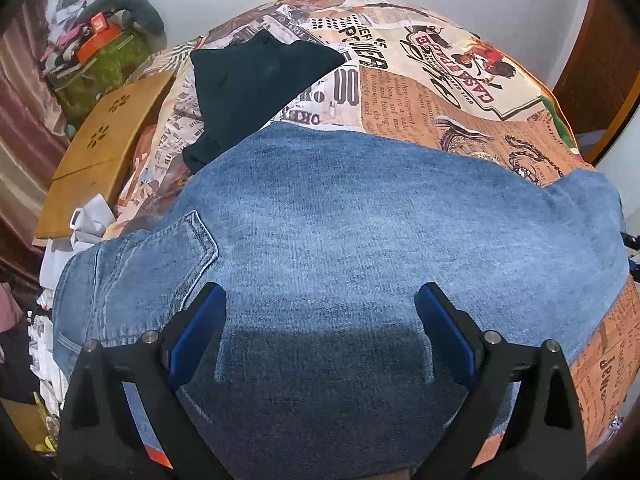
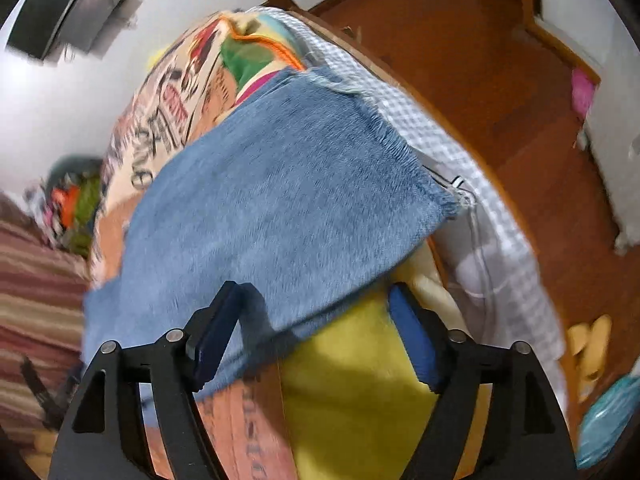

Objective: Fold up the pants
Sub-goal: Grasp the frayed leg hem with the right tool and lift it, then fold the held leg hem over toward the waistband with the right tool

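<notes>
Jeans [image 1: 360, 220] flat; both tongs gape.

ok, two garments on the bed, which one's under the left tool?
The blue jeans. The left tool hangs open over their denim, near the back pocket. The black garment lies farther off, its near edge tucked under the jeans.

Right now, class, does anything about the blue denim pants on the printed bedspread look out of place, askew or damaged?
The blue denim pants lie flat on the printed newspaper-pattern bedspread. Their leg hem is frayed, with loose threads hanging, and it reaches the bed's edge. A black folded garment lies beside them. Both grippers are open, holding nothing.
</notes>
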Action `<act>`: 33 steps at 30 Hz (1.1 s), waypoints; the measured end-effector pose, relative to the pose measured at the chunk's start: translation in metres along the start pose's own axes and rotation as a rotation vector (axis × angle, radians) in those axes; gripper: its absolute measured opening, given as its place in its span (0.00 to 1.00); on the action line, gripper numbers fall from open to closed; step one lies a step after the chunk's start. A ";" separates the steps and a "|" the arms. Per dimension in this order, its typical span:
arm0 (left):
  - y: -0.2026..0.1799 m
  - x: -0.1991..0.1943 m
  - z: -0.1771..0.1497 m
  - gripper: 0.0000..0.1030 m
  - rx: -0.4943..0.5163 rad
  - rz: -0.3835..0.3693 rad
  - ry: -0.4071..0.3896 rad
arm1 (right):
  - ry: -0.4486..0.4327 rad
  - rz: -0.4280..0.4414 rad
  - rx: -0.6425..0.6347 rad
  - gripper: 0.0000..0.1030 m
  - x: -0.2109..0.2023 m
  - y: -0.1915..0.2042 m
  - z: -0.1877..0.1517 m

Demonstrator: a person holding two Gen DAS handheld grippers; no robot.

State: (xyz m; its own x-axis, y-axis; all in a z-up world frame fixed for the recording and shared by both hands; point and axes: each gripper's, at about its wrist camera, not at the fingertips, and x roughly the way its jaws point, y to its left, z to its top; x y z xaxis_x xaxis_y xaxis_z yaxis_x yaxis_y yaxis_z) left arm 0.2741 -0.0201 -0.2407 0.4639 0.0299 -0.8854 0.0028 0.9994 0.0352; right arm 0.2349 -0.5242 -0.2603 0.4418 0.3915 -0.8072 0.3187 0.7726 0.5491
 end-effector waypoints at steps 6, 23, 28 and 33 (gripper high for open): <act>0.002 -0.004 0.001 0.95 0.010 0.004 0.007 | -0.130 -0.008 0.003 0.09 -0.020 0.006 0.017; 0.018 -0.003 -0.007 1.00 -0.002 -0.003 0.013 | -0.281 -0.119 -0.086 0.07 -0.042 0.007 0.001; 0.029 -0.014 -0.013 1.00 0.013 -0.015 0.007 | -0.333 -0.156 -0.148 0.07 -0.057 0.027 -0.001; 0.036 -0.034 -0.013 1.00 0.011 -0.019 -0.051 | -0.430 -0.112 -0.257 0.07 -0.093 0.078 -0.003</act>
State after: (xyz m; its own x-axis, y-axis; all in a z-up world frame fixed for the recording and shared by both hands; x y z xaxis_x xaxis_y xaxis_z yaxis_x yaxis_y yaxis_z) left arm 0.2468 0.0151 -0.2158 0.5080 0.0093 -0.8613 0.0221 0.9995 0.0238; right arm 0.2162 -0.4993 -0.1428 0.7392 0.1000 -0.6660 0.1912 0.9171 0.3499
